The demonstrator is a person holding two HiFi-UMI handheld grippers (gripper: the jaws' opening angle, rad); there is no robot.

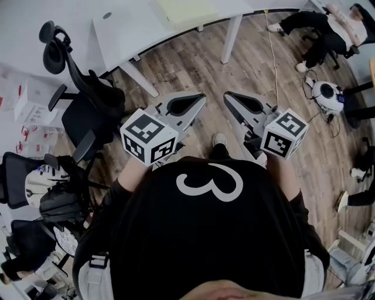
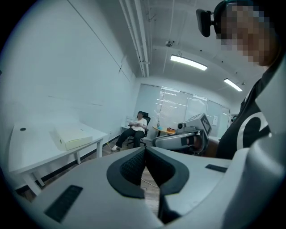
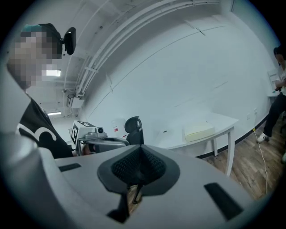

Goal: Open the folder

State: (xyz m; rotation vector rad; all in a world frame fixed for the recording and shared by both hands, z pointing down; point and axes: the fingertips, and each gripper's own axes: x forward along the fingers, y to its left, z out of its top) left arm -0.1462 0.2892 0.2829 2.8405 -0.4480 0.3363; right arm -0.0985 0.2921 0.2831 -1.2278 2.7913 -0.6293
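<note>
The folder [image 1: 186, 10] is a pale yellow, closed slab lying on the curved white table [image 1: 129, 29], well ahead of me. It also lies on that table in the left gripper view [image 2: 71, 137] and in the right gripper view [image 3: 199, 132]. I hold both grippers in front of my chest over the wooden floor, far from the table. My left gripper [image 1: 202, 96] is shut with nothing between its pads [image 2: 134, 167]. My right gripper [image 1: 227, 95] is likewise shut and empty, and its pads [image 3: 152, 165] meet at the tip.
A black office chair [image 1: 88, 99] stands at the table's near left end, with more chairs and bags behind it at the left edge. A person sits in a chair [image 1: 328, 29] at the far right. A cable [image 1: 274, 53] and a white device [image 1: 328, 94] lie on the floor.
</note>
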